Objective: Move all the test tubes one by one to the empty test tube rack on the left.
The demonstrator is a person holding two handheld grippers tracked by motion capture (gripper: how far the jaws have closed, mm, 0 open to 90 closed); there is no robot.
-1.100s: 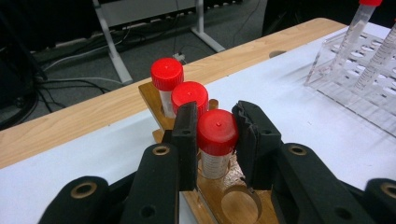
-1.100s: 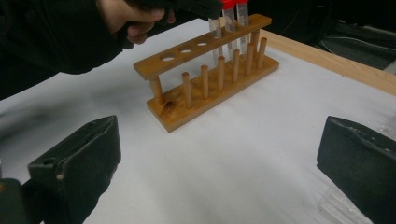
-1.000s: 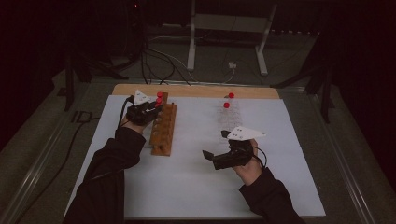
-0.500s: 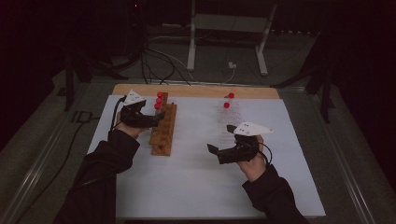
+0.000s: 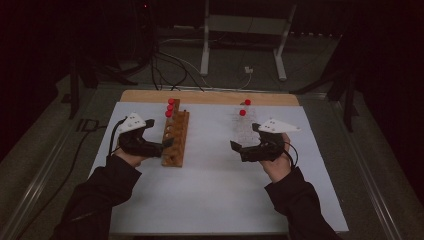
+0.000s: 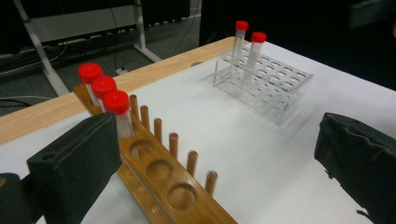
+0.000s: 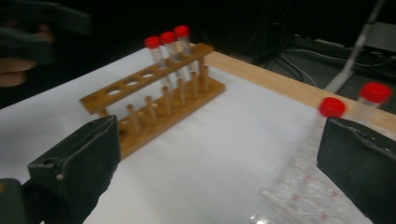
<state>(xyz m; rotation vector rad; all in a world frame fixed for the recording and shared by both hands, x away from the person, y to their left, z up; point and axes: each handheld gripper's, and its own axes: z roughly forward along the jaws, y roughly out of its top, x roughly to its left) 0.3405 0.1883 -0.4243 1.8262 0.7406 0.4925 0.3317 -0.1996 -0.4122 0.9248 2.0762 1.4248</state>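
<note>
The wooden rack [image 5: 175,138] lies lengthwise on the white sheet [image 5: 210,185] at the left of the counter [image 5: 210,96], and three red-capped tubes [image 6: 103,87] stand in a row in the holes at its far end; the nearer holes are bare. The left claw [image 5: 169,143] sits just beside the rack's near half, its jaws having just been opening; they now stand wide apart with nothing between them, as the left gripper view shows. Well apart to the right stands a clear plastic rack [image 5: 243,131] with two red-capped tubes [image 5: 245,107] at its far end. The right claw [image 5: 234,147] hovers at that rack's near end, jaws spread wide and holding nothing.
</note>
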